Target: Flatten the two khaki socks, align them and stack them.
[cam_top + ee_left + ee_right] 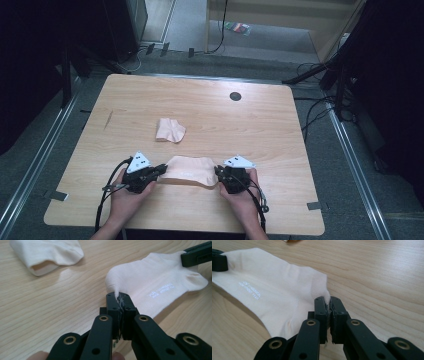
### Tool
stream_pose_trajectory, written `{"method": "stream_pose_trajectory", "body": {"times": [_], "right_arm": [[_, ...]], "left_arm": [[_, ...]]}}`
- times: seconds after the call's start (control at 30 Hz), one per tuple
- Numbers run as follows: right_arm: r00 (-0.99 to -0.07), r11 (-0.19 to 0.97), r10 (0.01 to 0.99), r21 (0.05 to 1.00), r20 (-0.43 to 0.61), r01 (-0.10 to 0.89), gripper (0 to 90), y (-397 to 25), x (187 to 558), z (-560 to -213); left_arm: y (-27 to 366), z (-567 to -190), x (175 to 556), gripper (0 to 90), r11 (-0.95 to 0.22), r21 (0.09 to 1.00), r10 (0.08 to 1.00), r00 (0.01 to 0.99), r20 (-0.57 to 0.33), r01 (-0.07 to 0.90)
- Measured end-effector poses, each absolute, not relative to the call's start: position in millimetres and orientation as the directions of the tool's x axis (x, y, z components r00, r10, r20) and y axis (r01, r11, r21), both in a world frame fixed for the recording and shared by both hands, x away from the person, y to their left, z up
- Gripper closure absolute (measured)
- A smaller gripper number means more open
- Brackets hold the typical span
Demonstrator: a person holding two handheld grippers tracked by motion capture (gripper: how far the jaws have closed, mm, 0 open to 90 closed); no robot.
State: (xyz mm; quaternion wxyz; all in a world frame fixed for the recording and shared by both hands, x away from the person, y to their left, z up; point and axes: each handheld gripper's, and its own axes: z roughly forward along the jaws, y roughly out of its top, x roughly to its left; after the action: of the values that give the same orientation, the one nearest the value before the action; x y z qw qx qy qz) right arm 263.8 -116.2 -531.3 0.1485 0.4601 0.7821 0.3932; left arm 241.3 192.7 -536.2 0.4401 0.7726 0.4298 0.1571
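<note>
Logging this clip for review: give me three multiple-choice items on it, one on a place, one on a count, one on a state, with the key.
1. Where does the crumpled cream sock lie?
A. Beyond the flat sock, mid-table
B. On the floor
C. Under the right hand

2. How many cream socks are on the light wooden table?
A. One
B. Two
C. Four

3. How is the flat cream sock with white lettering held?
A. Lying free
C. Pinched by one gripper
B. Pinched at both ends, by the left gripper and the right gripper

Key: 1 A, the high view shows it farther up the table; 2 B, one crumpled, one flat; 3 B, each gripper view shows fingers closed on fabric.
</note>
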Motion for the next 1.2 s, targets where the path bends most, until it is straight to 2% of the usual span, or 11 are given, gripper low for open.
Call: {"method": "stream_pose_trajectory", "body": {"times": [0.23, 0.37, 0.4, 0.43, 0.47, 0.5, 0.57, 0.63, 0.93, 1.2], "right_arm": [[-0.549, 0.302, 0.828, 0.739, 0.110, 0.603, 87.2, -121.9, 255.0, -525.6], [-0.575, 0.304, 0.805, 0.731, 0.145, 0.610, 86.9, -120.0, 254.3, -528.6], [-0.588, 0.306, 0.792, 0.726, 0.165, 0.615, 84.1, -119.3, 254.5, -529.9], [-0.588, 0.306, 0.792, 0.726, 0.165, 0.615, 84.1, -119.3, 254.5, -529.9], [-0.586, 0.300, 0.791, 0.724, 0.175, 0.621, 75.2, -119.4, 254.7, -530.6], [-0.566, 0.268, 0.807, 0.751, 0.167, 0.603, 54.5, -121.3, 255.9, -531.4], [-0.559, 0.258, 0.811, 0.753, 0.171, 0.605, 53.2, -122.4, 256.8, -531.1], [-0.547, 0.225, 0.816, 0.768, 0.188, 0.599, 51.2, -124.4, 258.9, -527.9], [-0.565, 0.211, 0.807, 0.809, 0.173, 0.549, 51.2, -101.3, 272.4, -506.7], [-0.573, 0.213, 0.804, 0.821, 0.161, 0.530, 52.6, -76.1, 289.1, -497.3]], "left_arm": [[200.3, -535.0, 223.3, 89.9, -0.271, 0.804, 0.797, 0.591, -0.121, 0.529], [194.4, -538.4, 219.6, 89.3, -0.291, 0.802, 0.770, 0.625, -0.126, 0.521], [195.8, -540.6, 219.8, 85.6, -0.278, 0.805, 0.764, 0.628, -0.146, 0.525], [195.8, -540.6, 219.8, 74.0, -0.278, 0.805, 0.764, 0.628, -0.146, 0.525], [196.4, -541.4, 220.6, 74.0, -0.243, 0.812, 0.772, 0.612, -0.170, 0.531], [196.8, -541.3, 222.2, 52.1, -0.228, 0.811, 0.776, 0.604, -0.182, 0.539], [198.8, -539.3, 223.1, 42.8, -0.215, 0.821, 0.788, 0.591, -0.174, 0.529], [202.4, -536.6, 224.4, 39.7, -0.177, 0.838, 0.798, 0.573, -0.184, 0.516], [221.4, -537.7, 238.7, 38.4, -0.104, 0.852, 0.828, 0.519, -0.211, 0.512], [238.7, -538.7, 249.0, 37.9, -0.078, 0.870, 0.861, 0.473, -0.188, 0.487]]}}
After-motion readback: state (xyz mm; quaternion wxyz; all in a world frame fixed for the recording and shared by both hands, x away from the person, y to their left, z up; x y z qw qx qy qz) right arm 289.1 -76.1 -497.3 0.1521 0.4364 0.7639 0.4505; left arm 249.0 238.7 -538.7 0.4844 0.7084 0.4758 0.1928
